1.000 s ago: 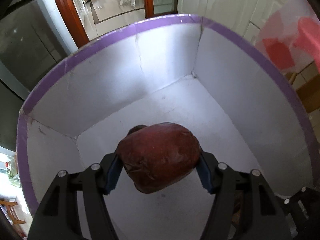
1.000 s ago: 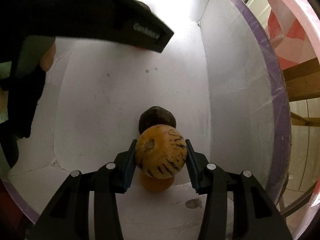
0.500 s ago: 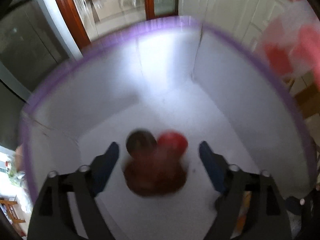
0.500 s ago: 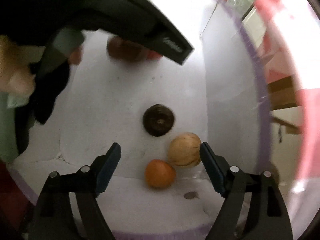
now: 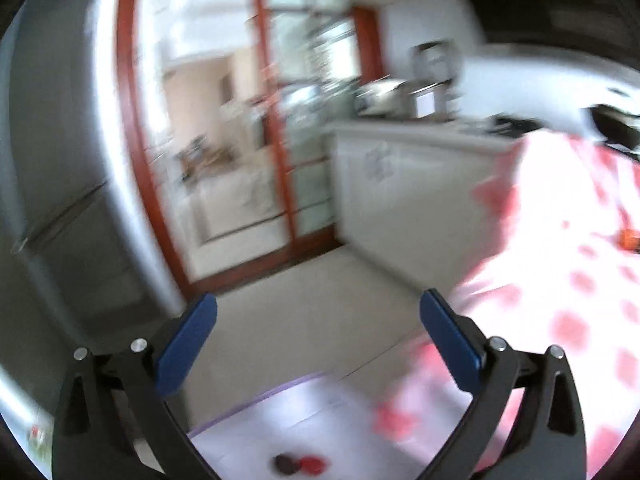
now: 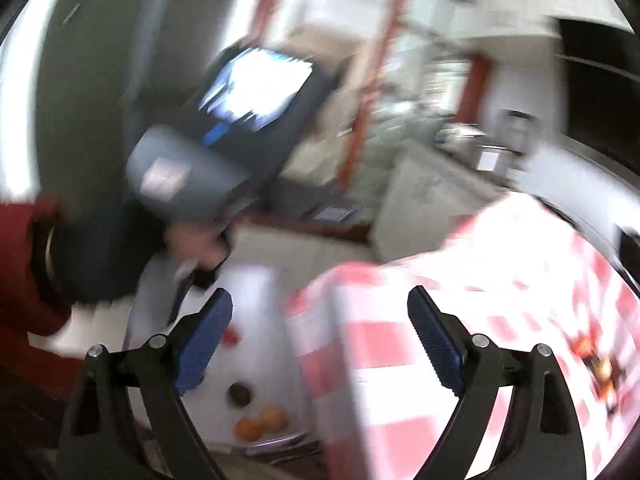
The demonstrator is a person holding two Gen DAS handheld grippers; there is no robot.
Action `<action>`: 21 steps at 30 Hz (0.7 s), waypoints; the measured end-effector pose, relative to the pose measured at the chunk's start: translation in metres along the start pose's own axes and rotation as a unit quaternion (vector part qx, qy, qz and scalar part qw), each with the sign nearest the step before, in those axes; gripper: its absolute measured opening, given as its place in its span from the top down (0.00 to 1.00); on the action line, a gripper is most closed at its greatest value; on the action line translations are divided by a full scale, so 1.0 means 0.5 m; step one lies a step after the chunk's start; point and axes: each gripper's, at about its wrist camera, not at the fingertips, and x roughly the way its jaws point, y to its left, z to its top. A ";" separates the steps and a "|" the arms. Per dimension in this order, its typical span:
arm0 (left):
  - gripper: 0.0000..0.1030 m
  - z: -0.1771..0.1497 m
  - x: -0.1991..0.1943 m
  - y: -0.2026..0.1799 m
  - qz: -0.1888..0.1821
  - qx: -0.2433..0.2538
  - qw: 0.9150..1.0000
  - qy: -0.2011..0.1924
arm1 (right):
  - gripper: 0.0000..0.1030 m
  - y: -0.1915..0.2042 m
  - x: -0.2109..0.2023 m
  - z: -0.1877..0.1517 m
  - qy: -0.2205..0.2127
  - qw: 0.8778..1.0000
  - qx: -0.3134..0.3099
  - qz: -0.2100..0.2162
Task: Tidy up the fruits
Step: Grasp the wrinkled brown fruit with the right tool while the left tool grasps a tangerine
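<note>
Both views are blurred by motion. My left gripper [image 5: 318, 334] is open and empty, raised above the white box with a purple rim [image 5: 256, 398]. A dark fruit [image 5: 285, 464] and a red fruit [image 5: 311, 463] lie on the box floor below it. My right gripper [image 6: 320, 338] is open and empty, high above the same box [image 6: 256, 304]. In the right wrist view the box holds a dark fruit [image 6: 239, 394], two orange fruits [image 6: 260, 424] and a red fruit [image 6: 231, 336]. The left gripper's body [image 6: 188, 176] shows at upper left there.
A table with a red and white checked cloth [image 6: 440, 340] stands right of the box, with small objects [image 6: 596, 364] on it. The cloth also shows in the left wrist view [image 5: 560, 300]. Behind are white cabinets [image 5: 400, 184], a red-framed glass door [image 5: 208, 140] and tiled floor.
Both grippers opened and let go of their fruits into the box, then lifted up and away. The brown-red fruit and the striped orange fruit now lie in the box.
</note>
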 end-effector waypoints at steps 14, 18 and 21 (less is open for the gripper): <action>0.01 0.031 0.091 -0.751 -0.336 0.119 0.925 0.128 | 0.16 -0.613 -0.230 -0.278 0.071 0.854 0.395 -0.331; 0.01 0.026 0.151 -0.878 -0.357 0.099 0.919 0.138 | 0.16 -0.750 -0.251 -0.399 0.109 0.797 0.446 -0.392; 0.01 0.036 0.183 -0.940 -0.358 0.065 0.921 0.140 | 0.16 -0.808 -0.257 -0.461 0.138 0.776 0.460 -0.410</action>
